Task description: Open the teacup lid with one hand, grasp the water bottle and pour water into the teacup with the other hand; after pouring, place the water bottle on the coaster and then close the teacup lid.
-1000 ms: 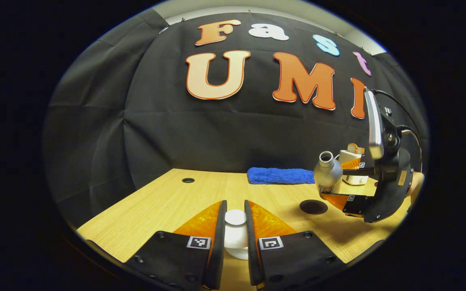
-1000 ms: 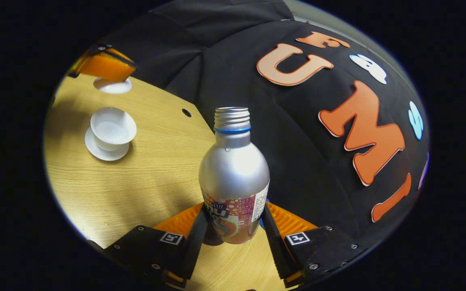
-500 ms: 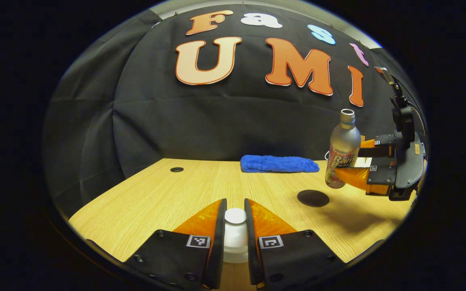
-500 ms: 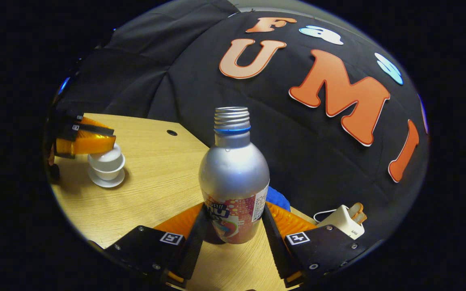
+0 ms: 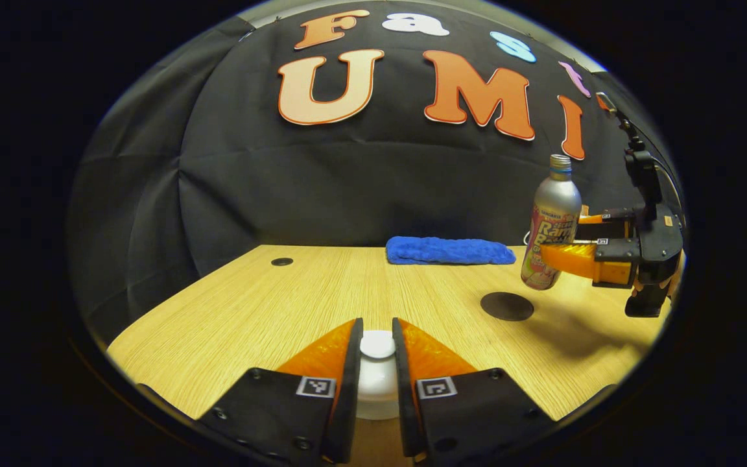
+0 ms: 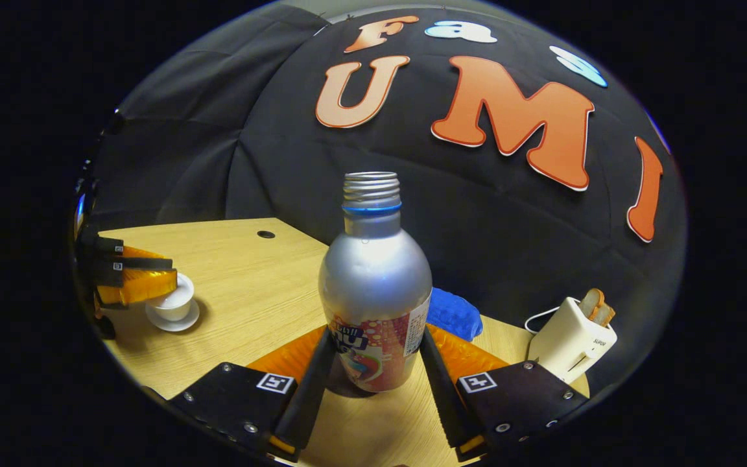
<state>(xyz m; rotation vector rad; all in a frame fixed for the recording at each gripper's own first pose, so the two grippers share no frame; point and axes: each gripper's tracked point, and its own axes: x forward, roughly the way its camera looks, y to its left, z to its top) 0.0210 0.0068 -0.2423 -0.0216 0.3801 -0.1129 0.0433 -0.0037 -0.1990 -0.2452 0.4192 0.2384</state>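
Since a second ago, water bottle (image 6: 375, 285) went from tilted to upright, frame centre, right gripper (image 6: 373, 373) clamped on it. Left gripper (image 5: 377, 363) grips teacup lid (image 5: 377, 373), bottom centre; at mid-left, lid on teacup (image 6: 172, 305). Coaster (image 5: 507, 305) right of centre.

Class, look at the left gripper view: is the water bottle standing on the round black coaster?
No, the water bottle hangs above the table in the right gripper, up and to the right of the black coaster.

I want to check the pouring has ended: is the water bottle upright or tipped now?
Upright. The water bottle stands vertical, mouth up, clamped in the right gripper, above the table.
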